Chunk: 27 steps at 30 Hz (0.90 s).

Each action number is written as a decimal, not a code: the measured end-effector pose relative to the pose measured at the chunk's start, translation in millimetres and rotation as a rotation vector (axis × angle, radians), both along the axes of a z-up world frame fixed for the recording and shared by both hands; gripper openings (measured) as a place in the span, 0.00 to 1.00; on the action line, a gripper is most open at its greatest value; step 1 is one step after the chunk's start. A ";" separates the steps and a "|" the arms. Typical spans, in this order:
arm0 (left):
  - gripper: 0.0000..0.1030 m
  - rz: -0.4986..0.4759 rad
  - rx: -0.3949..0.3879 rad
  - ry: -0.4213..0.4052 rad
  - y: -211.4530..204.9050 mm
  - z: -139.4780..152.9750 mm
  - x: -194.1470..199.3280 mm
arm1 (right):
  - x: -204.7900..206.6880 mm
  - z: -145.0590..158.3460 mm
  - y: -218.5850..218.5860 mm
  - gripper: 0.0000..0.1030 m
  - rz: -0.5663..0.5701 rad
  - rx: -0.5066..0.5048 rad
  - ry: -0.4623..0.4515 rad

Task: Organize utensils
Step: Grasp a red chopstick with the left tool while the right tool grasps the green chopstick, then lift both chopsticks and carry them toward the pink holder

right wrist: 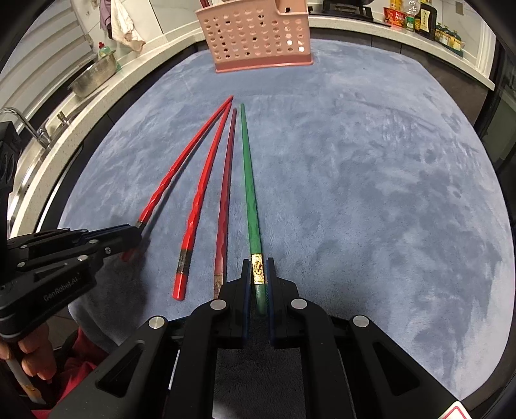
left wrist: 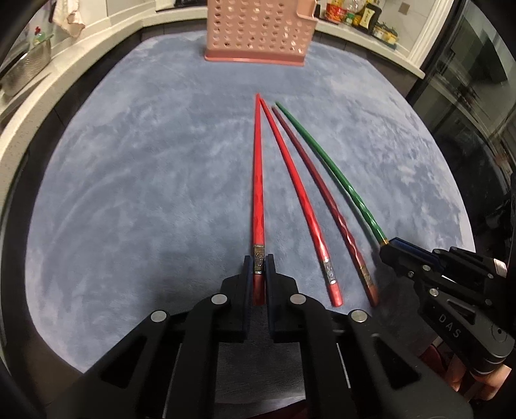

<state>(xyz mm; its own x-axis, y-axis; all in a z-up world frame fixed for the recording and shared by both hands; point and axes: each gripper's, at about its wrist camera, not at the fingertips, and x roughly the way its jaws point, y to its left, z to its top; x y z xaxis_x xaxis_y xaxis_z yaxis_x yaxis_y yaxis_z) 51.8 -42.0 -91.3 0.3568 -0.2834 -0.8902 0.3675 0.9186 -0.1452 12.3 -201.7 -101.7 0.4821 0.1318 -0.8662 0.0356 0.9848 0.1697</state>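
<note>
Four chopsticks lie fanned on the blue-grey mat [left wrist: 129, 167], tips toward a pink perforated utensil holder [left wrist: 259, 30]. My left gripper [left wrist: 259, 262] is shut on the thick end of the leftmost red chopstick [left wrist: 258, 180]. A second red chopstick [left wrist: 298, 199] and a dark maroon chopstick [left wrist: 325, 199] lie free between the grippers. My right gripper [right wrist: 259, 266] is shut on the thick end of the green chopstick [right wrist: 250, 187]. The right gripper also shows in the left wrist view [left wrist: 391, 249], the left gripper in the right wrist view [right wrist: 133, 233]. The holder also shows in the right wrist view [right wrist: 258, 35].
A white counter [right wrist: 387, 35] curves round the mat, with a faucet [right wrist: 22, 124] and steel bowl [right wrist: 93, 75] at left and bottles [right wrist: 416, 16] at back right. A dark glass panel [left wrist: 467, 96] stands at right.
</note>
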 end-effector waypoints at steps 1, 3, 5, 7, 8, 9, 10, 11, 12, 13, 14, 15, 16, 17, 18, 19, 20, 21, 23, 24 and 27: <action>0.07 0.003 -0.003 -0.009 1.2 3.5 0.7 | -0.2 2.8 -0.4 0.07 -0.001 0.001 -0.006; 0.07 0.009 -0.003 -0.036 2.8 11.9 2.3 | -0.2 11.4 -0.6 0.07 -0.002 0.001 -0.028; 0.07 0.016 -0.008 -0.064 4.9 22.3 3.5 | 0.0 20.8 -1.4 0.07 -0.007 0.000 -0.051; 0.07 0.021 -0.019 -0.083 6.8 31.0 6.2 | 1.1 32.6 -4.2 0.07 -0.016 0.007 -0.080; 0.07 0.026 -0.027 -0.096 8.4 37.8 8.0 | 2.4 37.3 -5.3 0.07 -0.020 0.009 -0.090; 0.07 0.029 -0.032 -0.106 8.9 43.5 9.4 | 4.0 44.2 -7.0 0.07 -0.026 0.012 -0.106; 0.07 0.032 -0.039 -0.118 10.3 49.7 11.3 | 5.6 52.2 -9.3 0.07 -0.033 0.015 -0.124; 0.07 0.034 -0.045 -0.126 11.6 54.3 13.1 | 7.0 61.1 -12.2 0.07 -0.041 0.018 -0.146; 0.07 0.039 -0.055 -0.141 13.3 62.1 15.9 | 8.2 67.6 -14.6 0.07 -0.046 0.019 -0.160; 0.07 0.043 -0.062 -0.152 14.5 67.9 18.0 | 10.1 76.5 -18.2 0.07 -0.053 0.024 -0.179; 0.07 0.048 -0.068 -0.170 15.7 76.3 21.3 | 11.5 82.9 -21.1 0.07 -0.059 0.029 -0.193; 0.07 0.050 -0.073 -0.181 16.7 81.5 23.1 | 11.5 82.9 -21.1 0.06 -0.059 0.029 -0.193; 0.07 0.052 -0.079 -0.196 18.5 88.6 25.5 | 13.4 91.1 -24.8 0.00 -0.066 0.039 -0.210; 0.07 0.058 -0.084 -0.215 19.6 97.7 29.3 | 15.1 98.6 -28.1 0.00 -0.073 0.047 -0.226; 0.07 0.062 -0.087 -0.226 20.6 103.3 31.8 | 17.0 105.3 -31.1 0.00 -0.079 0.054 -0.241; 0.07 0.064 -0.091 -0.241 20.6 110.3 35.2 | 19.5 113.1 -35.0 0.00 -0.086 0.059 -0.259; 0.06 0.067 -0.094 -0.263 21.1 119.2 39.2 | 21.6 119.9 -38.3 0.00 -0.092 0.061 -0.274; 0.06 0.069 -0.094 -0.277 21.4 124.3 42.0 | 24.3 125.9 -41.0 0.00 -0.096 0.063 -0.288; 0.06 0.074 -0.102 -0.307 22.9 137.2 48.5 | 30.4 135.9 -47.7 0.00 -0.103 0.067 -0.311; 0.06 0.076 -0.106 -0.317 22.8 141.3 50.8 | 34.3 139.1 -50.2 0.00 -0.104 0.064 -0.317; 0.06 0.083 -0.109 -0.330 24.9 145.9 54.3 | 39.8 135.3 -53.2 0.03 -0.101 0.058 -0.305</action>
